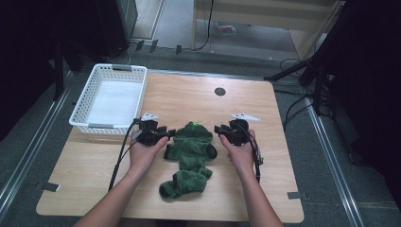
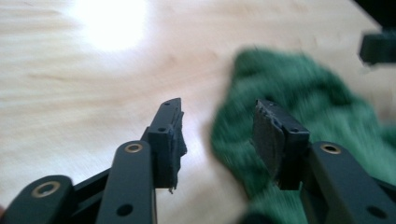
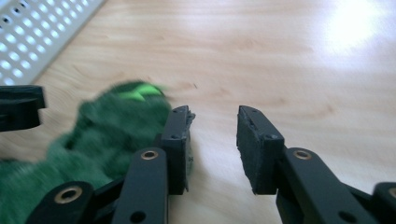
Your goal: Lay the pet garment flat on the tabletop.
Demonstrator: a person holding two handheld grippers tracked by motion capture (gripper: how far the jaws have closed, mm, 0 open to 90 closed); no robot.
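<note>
The left claw stands wide apart with nothing between its jaws, held just at the left edge of a green fleece garment; in the left gripper view this claw shows bare tabletop in its gap, one jaw over the wood and the other over the rim of the green fabric. The right claw is likewise spread wide and grips nothing, just beside the garment's upper right edge; in the right gripper view this claw has its gap over bare wood, with the garment next to one jaw and a bright green patch at its top. The garment lies crumpled on the middle of the tabletop, between the two hands, its lower end rolled up toward the near edge. A person's left hand and right hand hold the grippers. A white perforated basket sits at the far left corner of the tabletop, well apart from the garment, and a small dark round disc is set in the wood near the far edge
</note>
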